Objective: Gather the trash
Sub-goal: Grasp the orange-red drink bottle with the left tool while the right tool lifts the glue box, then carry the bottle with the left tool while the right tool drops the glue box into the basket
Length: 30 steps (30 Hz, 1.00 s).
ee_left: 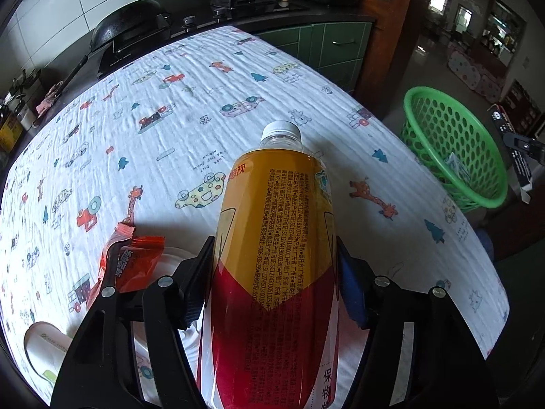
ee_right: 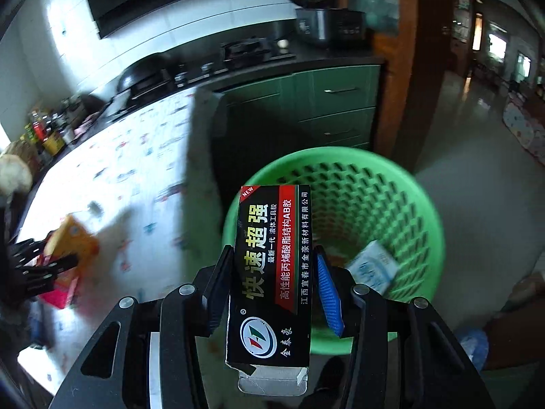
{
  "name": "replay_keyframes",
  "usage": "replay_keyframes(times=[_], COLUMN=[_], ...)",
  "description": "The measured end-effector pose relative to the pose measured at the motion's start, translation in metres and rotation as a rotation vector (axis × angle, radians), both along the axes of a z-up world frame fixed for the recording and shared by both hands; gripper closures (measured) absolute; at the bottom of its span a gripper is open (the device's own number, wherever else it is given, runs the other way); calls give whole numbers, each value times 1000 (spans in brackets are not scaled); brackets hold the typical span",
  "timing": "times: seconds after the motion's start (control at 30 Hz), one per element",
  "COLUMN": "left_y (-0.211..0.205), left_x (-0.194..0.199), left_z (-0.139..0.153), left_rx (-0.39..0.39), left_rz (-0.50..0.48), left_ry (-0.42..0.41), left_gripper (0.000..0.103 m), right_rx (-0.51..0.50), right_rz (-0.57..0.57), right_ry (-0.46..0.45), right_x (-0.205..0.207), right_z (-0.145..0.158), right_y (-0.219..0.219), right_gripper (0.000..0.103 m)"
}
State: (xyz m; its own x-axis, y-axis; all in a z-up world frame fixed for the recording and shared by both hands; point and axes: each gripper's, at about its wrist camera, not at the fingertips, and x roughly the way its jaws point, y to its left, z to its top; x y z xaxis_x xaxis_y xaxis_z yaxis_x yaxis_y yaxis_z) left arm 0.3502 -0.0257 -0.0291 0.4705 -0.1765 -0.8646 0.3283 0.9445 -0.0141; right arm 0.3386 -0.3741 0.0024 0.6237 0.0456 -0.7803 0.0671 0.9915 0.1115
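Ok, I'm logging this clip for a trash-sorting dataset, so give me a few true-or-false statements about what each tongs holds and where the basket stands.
1. The left tongs grip a bottle with a white cap. True.
2. The right tongs are empty. False: they hold a black glue box.
3. The green basket sits on the table. False: it stands on the floor beside it.
4. The basket already holds a small white and blue packet. True.
5. A red wrapper lies on the table near the left tongs. True.
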Motion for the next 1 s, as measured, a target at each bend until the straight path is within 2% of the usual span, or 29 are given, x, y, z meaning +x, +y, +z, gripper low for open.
replay_keyframes(times=[0.17, 0.3, 0.53, 0.73, 0.9, 1.0], left_y=[-5, -16, -72, -135, -188, -217], left_x=[-6, -6, 0, 17, 30, 36], left_z=[20, 38, 61, 61, 52, 44], left_rx=[-56, -151, -204, -252, -248, -234], left_rz=[-8, -20, -118, -199, -264, -301], left_ry=[-28, -31, -63, -46, -22, -7], left_gripper=[39, 39, 39, 39, 39, 39], right_rx=[-25, -33, -17, -30, -42, -31], right_rz=[-59, -84, -126, -126, -130, -135], right_ry=[29, 74, 105, 90, 61, 32], right_x=[22, 38, 54, 54, 43, 30], right_z=[-20, -45, -78, -82, -76, -68], right_y=[-43, -63, -84, -93, -97, -102], right_gripper=[57, 57, 57, 53, 49, 40])
